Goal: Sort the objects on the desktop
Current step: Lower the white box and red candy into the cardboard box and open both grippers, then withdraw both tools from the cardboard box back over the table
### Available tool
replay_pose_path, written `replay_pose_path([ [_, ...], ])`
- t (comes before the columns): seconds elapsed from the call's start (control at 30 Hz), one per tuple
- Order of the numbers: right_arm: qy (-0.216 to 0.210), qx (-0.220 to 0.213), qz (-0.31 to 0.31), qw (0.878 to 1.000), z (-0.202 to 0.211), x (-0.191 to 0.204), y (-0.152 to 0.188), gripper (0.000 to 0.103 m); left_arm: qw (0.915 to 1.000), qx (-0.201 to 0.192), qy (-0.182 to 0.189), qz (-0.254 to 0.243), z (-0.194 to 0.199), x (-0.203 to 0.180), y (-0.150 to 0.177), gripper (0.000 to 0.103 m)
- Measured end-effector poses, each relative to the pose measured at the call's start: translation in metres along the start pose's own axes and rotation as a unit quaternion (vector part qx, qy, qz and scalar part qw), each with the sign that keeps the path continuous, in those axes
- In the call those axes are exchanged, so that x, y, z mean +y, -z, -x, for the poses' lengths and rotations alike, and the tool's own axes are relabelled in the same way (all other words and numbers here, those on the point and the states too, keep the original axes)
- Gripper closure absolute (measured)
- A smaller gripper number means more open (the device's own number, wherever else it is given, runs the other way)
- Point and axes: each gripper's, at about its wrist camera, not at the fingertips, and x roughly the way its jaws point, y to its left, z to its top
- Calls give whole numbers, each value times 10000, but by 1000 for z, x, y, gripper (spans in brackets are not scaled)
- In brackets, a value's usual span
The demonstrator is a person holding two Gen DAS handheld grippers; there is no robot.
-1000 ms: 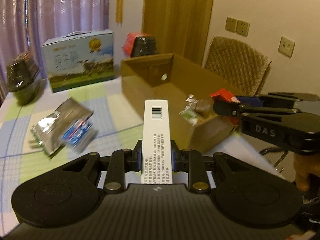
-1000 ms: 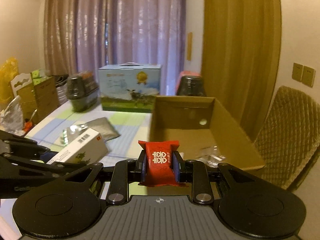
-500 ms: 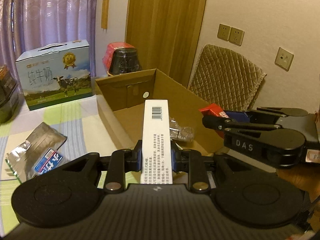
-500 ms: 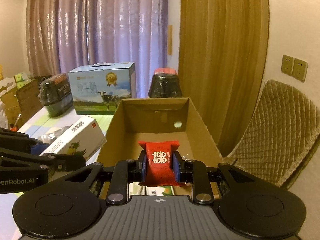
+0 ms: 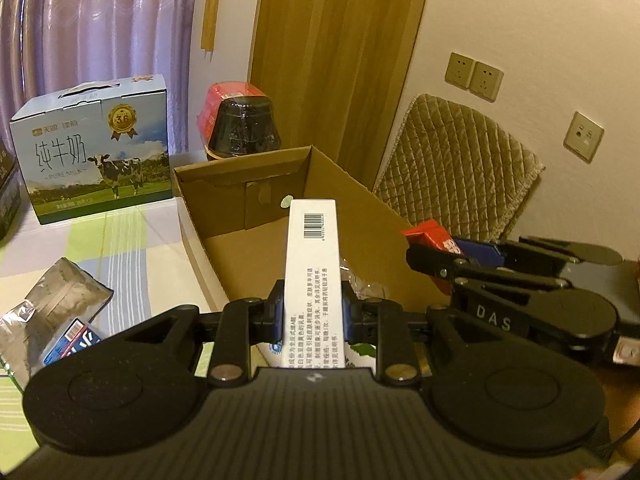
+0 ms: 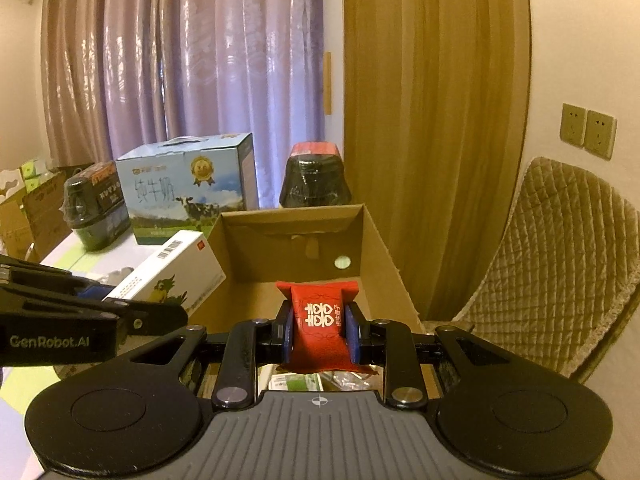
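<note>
1. A worktop (image 5: 132, 236) covered in a pale striped and checked cloth is seen, with an open cardboard box (image 5: 352, 196) standing on it near a quilted chair (image 5: 460, 168).
2. A blue milk carton case (image 5: 96, 152) printed with a cow is set at the far side of the worktop, beside a black dome-shaped package (image 5: 244, 128) with a red top.
3. The left gripper (image 5: 312, 312) is clamped on a long white box (image 5: 312, 264) with a barcode; the white box is held above the open cardboard box and points into it.
4. The right gripper (image 6: 318, 328) is pressed tight on a small red packet (image 6: 318, 320) bearing white characters, held over the near end of the cardboard box.
5. A silver foil pouch (image 5: 60, 300) is laid flat on the worktop, left of the cardboard box, with a small blue packet (image 5: 76, 340) touching it.
6. A crumpled clear wrapper (image 5: 364, 284) is seen lying inside the cardboard box.
</note>
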Motion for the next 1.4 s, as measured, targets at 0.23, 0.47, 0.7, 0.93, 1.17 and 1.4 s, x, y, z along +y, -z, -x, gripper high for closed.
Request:
replay_pose_path([
  [0.23,-2,5,-33,10000,-10,-2,-3,80,9998,25,65,159,-16,-1,-6,81],
  [0.47,29,18,-43,10000,-12,-7,-1,80,9995,31,-133,294,-16,14,-3,82],
  [0.7,-31,62,-88,9999,-12,-3,3,80,9989,-11,-232,407,-1,28,5,81],
  [0.93,-187,-12,-216,9996,-14,3,2,80,9982,-64,-293,515,13,38,13,77],
  [1.17,-206,-96,-546,9982,-5,-4,-3,59,9974,-135,-476,515,30,49,26,70],
  [1.4,-191,-20,-695,9974,16,-2,9,56,9962,-45,-617,608,49,61,46,67],
])
